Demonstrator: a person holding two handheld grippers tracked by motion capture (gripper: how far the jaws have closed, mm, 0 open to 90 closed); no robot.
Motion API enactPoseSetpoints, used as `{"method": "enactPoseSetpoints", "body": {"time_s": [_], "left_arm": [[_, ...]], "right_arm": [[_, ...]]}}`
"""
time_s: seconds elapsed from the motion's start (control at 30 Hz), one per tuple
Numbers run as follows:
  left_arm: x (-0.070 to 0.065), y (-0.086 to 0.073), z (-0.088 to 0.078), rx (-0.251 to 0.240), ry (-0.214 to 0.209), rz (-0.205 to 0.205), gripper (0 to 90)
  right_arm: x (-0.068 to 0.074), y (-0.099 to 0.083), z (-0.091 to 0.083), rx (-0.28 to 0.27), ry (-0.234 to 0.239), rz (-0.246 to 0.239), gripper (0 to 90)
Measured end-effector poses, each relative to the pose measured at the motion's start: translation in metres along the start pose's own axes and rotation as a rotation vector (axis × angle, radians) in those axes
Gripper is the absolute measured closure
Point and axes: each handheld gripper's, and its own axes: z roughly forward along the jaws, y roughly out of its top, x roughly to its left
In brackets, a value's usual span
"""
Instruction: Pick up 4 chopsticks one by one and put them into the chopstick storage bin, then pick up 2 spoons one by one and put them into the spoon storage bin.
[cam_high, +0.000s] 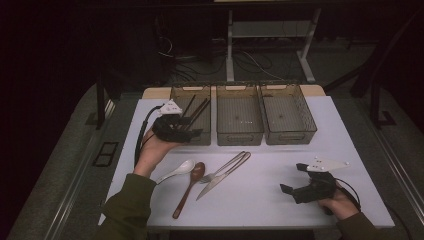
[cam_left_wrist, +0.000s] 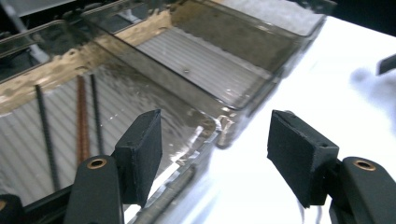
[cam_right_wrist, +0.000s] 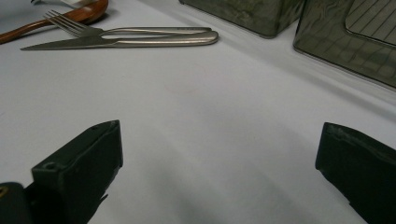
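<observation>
Three translucent bins stand in a row at the back of the white table. The left bin holds several dark chopsticks. My left gripper hovers at that bin's front edge; in the left gripper view its jaws stand open with nothing between them. A white spoon, a wooden spoon, a fork and a knife lie at the table's front middle. My right gripper rests at the front right, open and empty, facing the fork and knife.
The middle bin and the right bin hold nothing I can see. Bare table lies between the cutlery and my right gripper. Table legs and cables stand in the dark behind the table.
</observation>
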Motion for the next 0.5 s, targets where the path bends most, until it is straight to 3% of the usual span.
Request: {"method": "enactPoseSetpoints", "body": {"time_s": [0.5], "left_arm": [[-0.033,-0.027,-0.019,-0.031,-0.035,0.021,26.4]], "right_arm": [[0.000,0.000,0.000,-0.005,0.001,0.002,0.4]]}}
